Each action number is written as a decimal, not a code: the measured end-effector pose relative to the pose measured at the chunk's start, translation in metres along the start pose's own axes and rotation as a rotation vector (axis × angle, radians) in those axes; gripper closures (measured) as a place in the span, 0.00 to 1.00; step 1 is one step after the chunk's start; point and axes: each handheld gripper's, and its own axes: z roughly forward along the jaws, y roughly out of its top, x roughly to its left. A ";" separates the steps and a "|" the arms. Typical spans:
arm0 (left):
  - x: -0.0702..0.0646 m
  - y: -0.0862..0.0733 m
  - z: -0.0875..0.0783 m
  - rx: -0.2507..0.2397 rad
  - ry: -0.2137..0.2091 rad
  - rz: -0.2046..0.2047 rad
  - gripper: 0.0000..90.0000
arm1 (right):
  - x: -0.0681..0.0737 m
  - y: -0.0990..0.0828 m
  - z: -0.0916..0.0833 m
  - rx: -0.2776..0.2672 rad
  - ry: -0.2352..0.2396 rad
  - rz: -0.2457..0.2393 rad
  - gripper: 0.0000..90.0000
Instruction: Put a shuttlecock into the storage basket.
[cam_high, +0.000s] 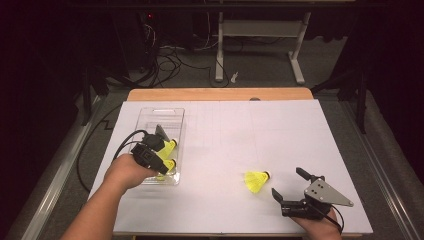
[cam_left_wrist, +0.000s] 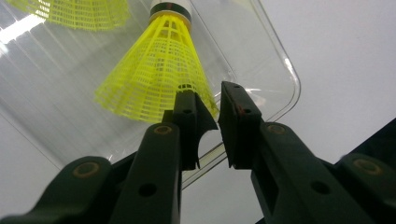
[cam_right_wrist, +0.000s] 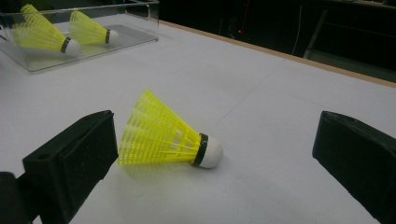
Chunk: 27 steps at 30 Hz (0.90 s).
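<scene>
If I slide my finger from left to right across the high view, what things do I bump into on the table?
Left gripper over the clear tray with yellow shuttlecocks inside → a lone shuttlecock lying on the white table → right gripper, jaws wide open.

L tongs (cam_left_wrist: 209, 122): two black jaws rise from bottom of frame, narrow gap btwn tips, nothing pinched in it. Tips sit just at lower skirt edge of a yellow shuttlecock (cam_left_wrist: 156, 74), which lies in a clear plastic tray (cam_left_wrist: 275, 56); its white cork w/ black band points up-frame. A 2nd yellow shuttlecock (cam_left_wrist: 74, 11) shows at top left, cropped, also in tray. Tray's rounded corner sits right of jaws, on white table (cam_left_wrist: 345, 60).
</scene>
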 end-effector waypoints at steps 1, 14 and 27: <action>0.000 0.001 -0.001 0.002 0.000 0.003 0.84 | 0.000 0.000 0.000 -0.001 0.000 0.001 0.01; -0.005 0.005 -0.013 0.024 0.008 -0.002 0.74 | 0.000 0.000 0.000 -0.002 0.000 0.001 0.01; -0.004 0.004 -0.028 0.029 0.015 -0.010 0.66 | 0.001 0.000 0.000 -0.001 0.001 -0.001 0.01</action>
